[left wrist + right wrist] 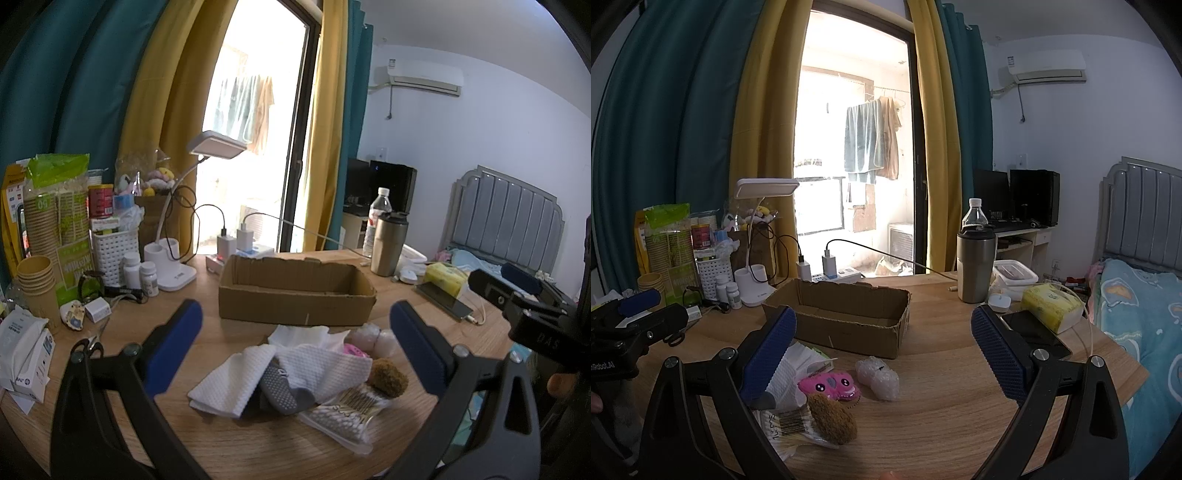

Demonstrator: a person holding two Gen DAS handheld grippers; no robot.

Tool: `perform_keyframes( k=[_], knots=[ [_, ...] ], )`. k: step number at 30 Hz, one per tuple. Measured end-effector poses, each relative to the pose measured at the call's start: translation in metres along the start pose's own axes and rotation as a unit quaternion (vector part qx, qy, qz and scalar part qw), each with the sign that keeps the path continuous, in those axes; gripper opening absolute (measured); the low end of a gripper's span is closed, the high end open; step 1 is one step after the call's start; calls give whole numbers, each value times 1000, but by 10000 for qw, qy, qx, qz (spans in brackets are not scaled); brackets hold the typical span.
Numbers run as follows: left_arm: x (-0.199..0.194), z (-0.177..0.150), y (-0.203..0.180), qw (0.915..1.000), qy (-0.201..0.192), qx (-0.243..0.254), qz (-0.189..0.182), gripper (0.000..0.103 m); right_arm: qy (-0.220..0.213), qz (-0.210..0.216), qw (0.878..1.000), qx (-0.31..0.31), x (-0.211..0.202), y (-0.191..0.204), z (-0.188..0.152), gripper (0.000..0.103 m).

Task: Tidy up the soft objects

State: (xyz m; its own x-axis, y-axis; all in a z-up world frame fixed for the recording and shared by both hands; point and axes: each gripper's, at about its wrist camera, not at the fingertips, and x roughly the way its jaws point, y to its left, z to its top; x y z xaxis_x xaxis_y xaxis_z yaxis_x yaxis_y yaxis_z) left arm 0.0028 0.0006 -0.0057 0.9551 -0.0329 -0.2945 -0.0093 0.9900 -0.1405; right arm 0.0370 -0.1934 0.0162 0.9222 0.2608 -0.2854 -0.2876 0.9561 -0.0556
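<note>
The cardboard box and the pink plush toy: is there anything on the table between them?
In the right wrist view, only bare table lies between the cardboard box and the pink plush toy; the bubble wrap piece sits just right of that stretch.

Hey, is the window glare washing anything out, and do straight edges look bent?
Left wrist view: the bright balcony doorway is blown out, hanging laundry faded. Right wrist view: less glare, laundry clearer. Both views: fisheye bows the teal and yellow curtains; corners go black.

Left gripper (295,343): black angular frame, blue ribbed pads (177,343), silver screws at joints. Right gripper (884,354): same black frame, blue dotted pads (997,354), silver screws; white lettering seen on black body.
</note>
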Motion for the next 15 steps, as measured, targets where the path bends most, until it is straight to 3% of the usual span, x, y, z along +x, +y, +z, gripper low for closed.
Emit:
perform_keyframes(
  k=[15],
  knots=[
    [0,-1,0,10000,15,-7,1,103,8,7,10000,-3,1,0,0,98]
  ],
)
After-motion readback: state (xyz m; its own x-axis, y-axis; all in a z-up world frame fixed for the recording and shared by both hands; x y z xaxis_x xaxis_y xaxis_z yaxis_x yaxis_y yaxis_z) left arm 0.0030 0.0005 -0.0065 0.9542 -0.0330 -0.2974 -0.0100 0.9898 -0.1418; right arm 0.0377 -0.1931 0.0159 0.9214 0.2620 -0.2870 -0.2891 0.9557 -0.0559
